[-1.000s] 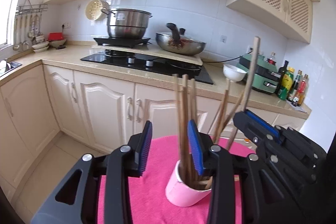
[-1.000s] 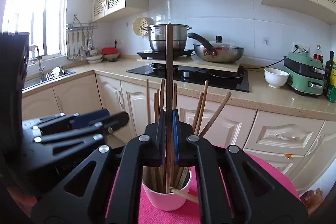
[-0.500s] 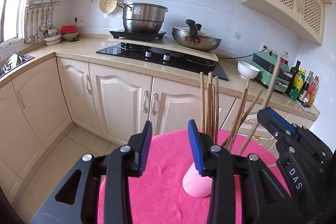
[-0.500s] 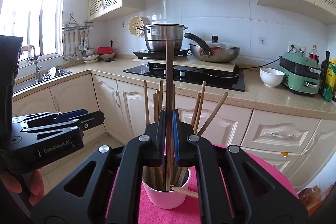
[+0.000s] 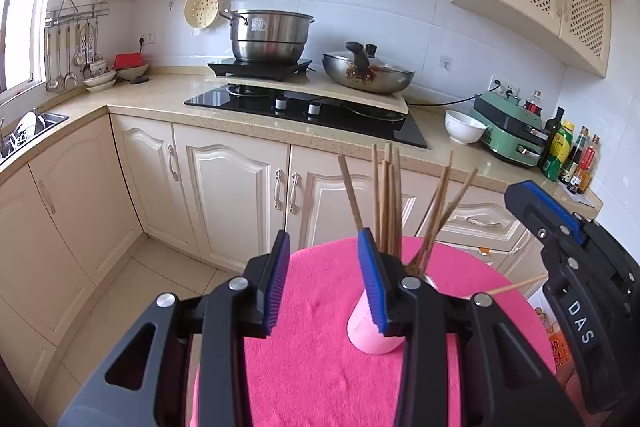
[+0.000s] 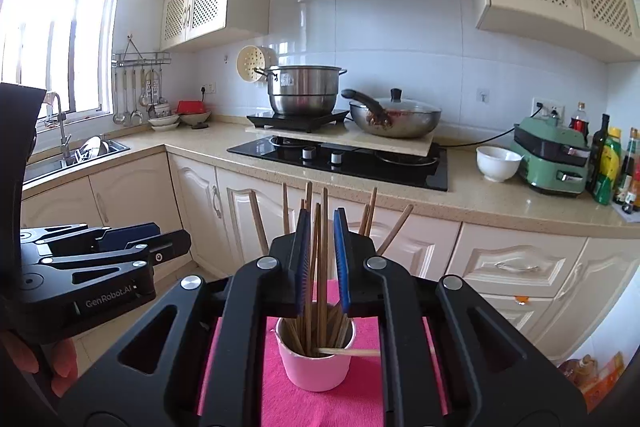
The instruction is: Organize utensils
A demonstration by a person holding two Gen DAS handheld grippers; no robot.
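While both tools hang over a pink-covered counter (image 6: 320, 407), wooden chopsticks (image 6: 320, 251) stand bunched in a pink cup (image 6: 316, 363).

Right tool (image 6: 322, 259) sits narrowly parted, gripping nothing, with upright sticks between its pads; left tool (image 5: 322, 283) gapes wide and empty beside the cup. One stray chopstick (image 6: 348, 351) lies across the rim. Light, stiff and smooth, these sticks likely slip under loose pressure; a mid-shaft pinch looks safest, and the cup may tip easily.

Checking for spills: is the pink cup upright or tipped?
Upright: the pink cup stands on the pink cloth, mouth up, chopsticks inside.
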